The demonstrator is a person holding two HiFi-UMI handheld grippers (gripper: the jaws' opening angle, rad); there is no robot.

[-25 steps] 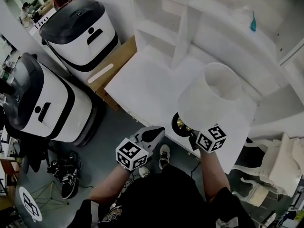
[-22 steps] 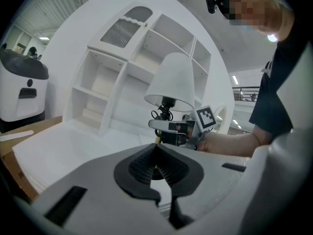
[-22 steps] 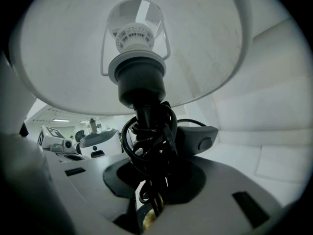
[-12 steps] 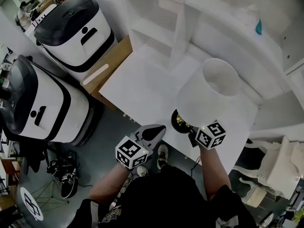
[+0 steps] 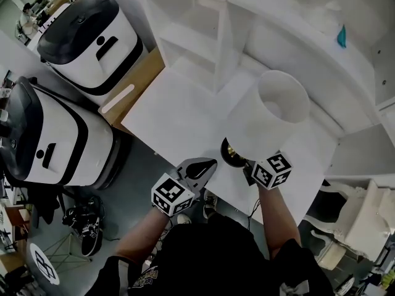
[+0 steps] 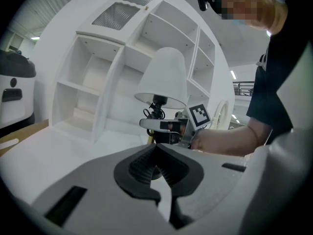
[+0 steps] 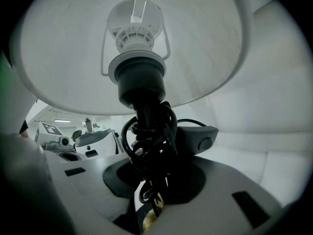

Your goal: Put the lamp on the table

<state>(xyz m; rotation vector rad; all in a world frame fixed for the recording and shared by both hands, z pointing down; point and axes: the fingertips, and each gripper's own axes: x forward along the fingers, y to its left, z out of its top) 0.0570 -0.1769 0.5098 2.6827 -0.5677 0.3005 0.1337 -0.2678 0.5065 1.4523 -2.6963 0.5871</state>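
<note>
**One lamp gripped at its stem, carried in over the table's near edge**

One change stands out against the earlier head views. The lamp (image 5: 266, 119) is now seen a little farther in from the near edge of the table (image 5: 179, 113), where a second ago its dark base sat closer to that edge. The shade is likewise seen a little closer to the white shelves (image 5: 203, 29).

The lamp is held upright, leaning only slightly, by the right gripper (image 5: 247, 168). Its jaws are clenched round the thin stem just below the bulb holder, as the right gripper view shows. A black cord (image 7: 146, 136) is bundled round the same stem and is caught partly within the grasp. No change in that hold is seen across the three head views.

The left gripper (image 5: 207, 165) is kept just off the table's edge, beside the lamp and apart from it. Its jaws are closed together with nothing between them. It is seen only slightly nearer the edge than before.

For the task, the placing is judged nearly done, since the base is over the tabletop. Whether the base is already resting on the surface cannot be told from any view. A release is judged safe only once the base is felt flat on the table.
</note>
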